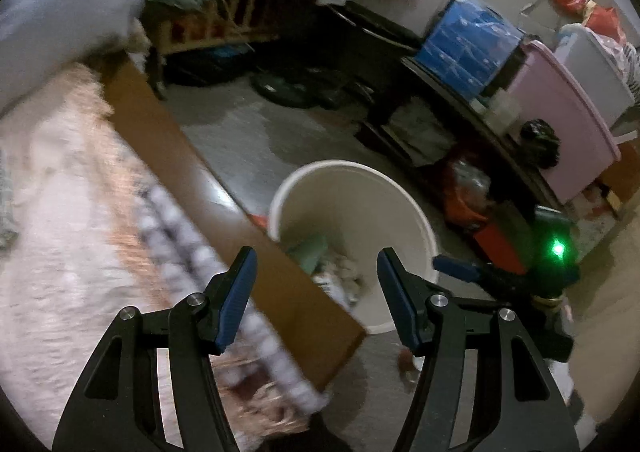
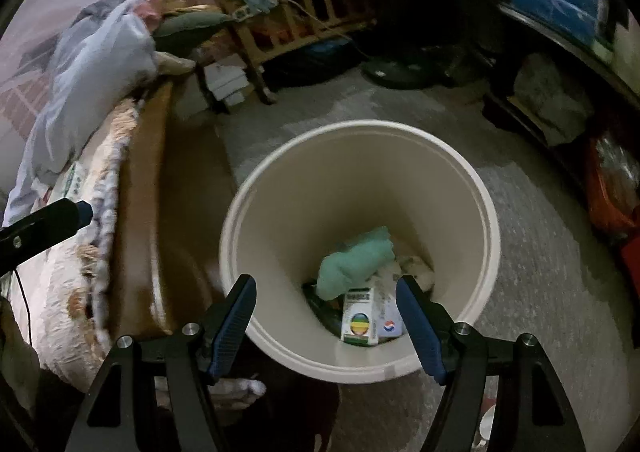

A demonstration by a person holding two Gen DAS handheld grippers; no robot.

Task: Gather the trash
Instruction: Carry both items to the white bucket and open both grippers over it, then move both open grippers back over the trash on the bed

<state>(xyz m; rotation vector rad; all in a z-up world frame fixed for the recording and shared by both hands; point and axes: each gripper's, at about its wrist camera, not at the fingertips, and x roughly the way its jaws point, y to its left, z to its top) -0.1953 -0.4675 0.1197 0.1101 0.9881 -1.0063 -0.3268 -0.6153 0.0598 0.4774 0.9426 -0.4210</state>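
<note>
A white bucket [image 2: 360, 132] stands on the grey floor beside the bed. Inside lie a crumpled green wad [image 2: 356, 260], a white-and-green carton [image 2: 360, 316], a piece with a round red-and-blue logo [image 2: 390, 326] and white crumpled paper [image 2: 416, 268]. My right gripper [image 2: 326, 308] hangs open over the bucket's near rim with nothing between its fingers. My left gripper [image 1: 316, 280] is open too and holds nothing; it hovers over the bed's wooden edge with the bucket [image 1: 352, 172] just beyond. The right gripper's blue finger [image 1: 456, 266] shows at the bucket's right side.
A bed with a fringed blanket [image 1: 60, 232] and brown wooden side board [image 1: 168, 140] runs along the left. A wooden crib [image 2: 304, 0] stands at the back. A low dark shelf carries a blue box [image 1: 468, 40] and a pink bin [image 1: 560, 124]. A fan base [image 2: 396, 72] lies on the floor.
</note>
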